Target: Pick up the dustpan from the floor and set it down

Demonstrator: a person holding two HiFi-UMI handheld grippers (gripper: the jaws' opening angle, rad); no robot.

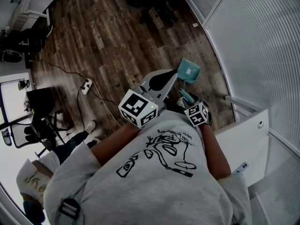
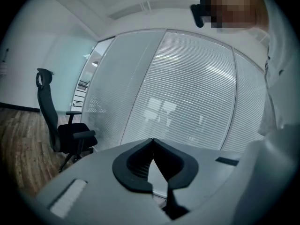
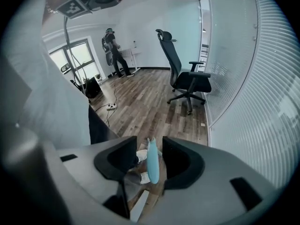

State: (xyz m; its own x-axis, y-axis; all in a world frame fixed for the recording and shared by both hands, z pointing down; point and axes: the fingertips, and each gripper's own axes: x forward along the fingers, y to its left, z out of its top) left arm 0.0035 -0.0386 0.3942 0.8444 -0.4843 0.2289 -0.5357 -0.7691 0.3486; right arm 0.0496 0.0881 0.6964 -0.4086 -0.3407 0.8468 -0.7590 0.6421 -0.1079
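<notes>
Down on the brown wood-plank floor (image 1: 108,41) lay the pale teal plastic dustpan (image 1: 189,71), its flat pan on the far side and its slim handle running back toward the person. It sat close to the frosted glass wall with fine horizontal slats (image 1: 253,41) on the right.

In the right gripper view the teal handle stood nearly upright in the gap between the two dark jaws of the right gripper (image 3: 150,146). Those jaws stood apart, with the handle nearer the right-hand one. A sliver of floor showed on either side of the handle, so neither pad pressed on it. Below the handle the person's white shoes (image 3: 139,156) showed through the gap.

The left gripper (image 2: 153,142) was held to the left of the dustpan, pointing at the slatted glass wall. Its jaws were closed, their tips meeting with nothing between them.

A black mesh-backed office chair on castors (image 3: 185,76) stood farther off beside the glass. A white power strip with a dark cable (image 1: 85,86) lay on the floor to the left. At the far end of the room another person (image 3: 112,50) stood by a window.
</notes>
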